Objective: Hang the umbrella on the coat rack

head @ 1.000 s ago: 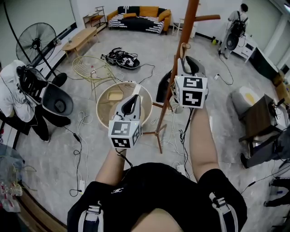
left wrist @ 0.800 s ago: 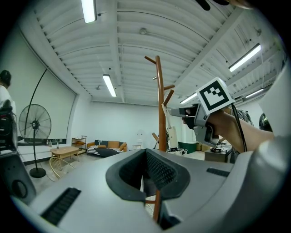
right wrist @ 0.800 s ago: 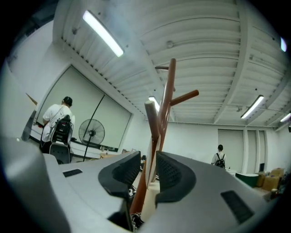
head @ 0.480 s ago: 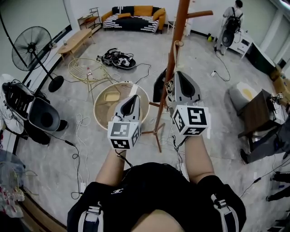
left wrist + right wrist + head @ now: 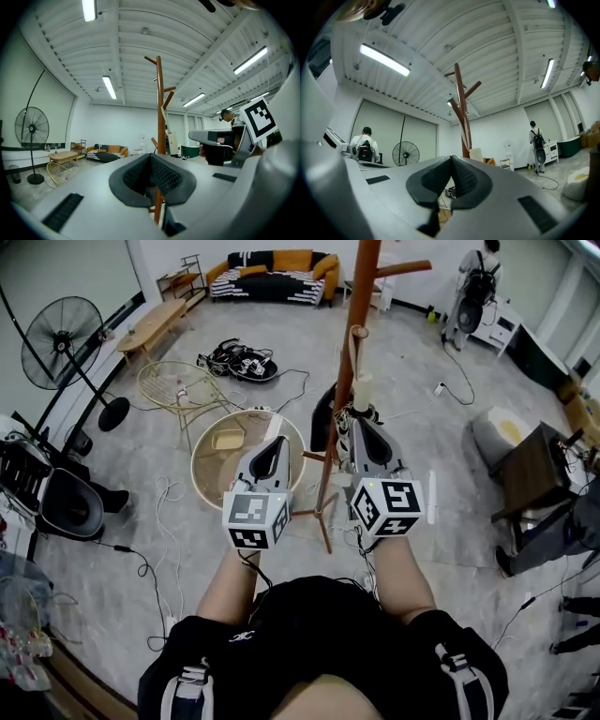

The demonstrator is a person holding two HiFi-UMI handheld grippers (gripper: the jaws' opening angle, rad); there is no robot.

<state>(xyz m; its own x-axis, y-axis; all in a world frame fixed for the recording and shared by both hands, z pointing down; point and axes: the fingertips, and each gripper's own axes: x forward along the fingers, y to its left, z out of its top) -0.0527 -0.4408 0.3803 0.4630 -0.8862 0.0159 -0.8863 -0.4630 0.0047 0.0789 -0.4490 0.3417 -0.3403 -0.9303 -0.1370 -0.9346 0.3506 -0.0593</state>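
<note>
The wooden coat rack (image 5: 349, 352) stands in the middle of the floor ahead of me, also in the left gripper view (image 5: 161, 108) and the right gripper view (image 5: 461, 117). The umbrella's pale handle (image 5: 362, 390) hangs against the pole by a strap looped over a peg. A black shape (image 5: 323, 423) left of the pole may be its folded body. My right gripper (image 5: 359, 424) is shut and empty just below the handle, apart from it. My left gripper (image 5: 278, 442) is shut and empty, left of the pole.
A round wooden table (image 5: 242, 451) and a wire chair (image 5: 178, 385) stand left of the rack. Cables (image 5: 234, 362) lie on the floor. A standing fan (image 5: 66, 338) is at far left, a sofa (image 5: 277, 263) at the back, and a person (image 5: 476, 287) at far right.
My right gripper has come down and back from the strap and handle, which stay hanging on the rack. The left gripper has held still.
</note>
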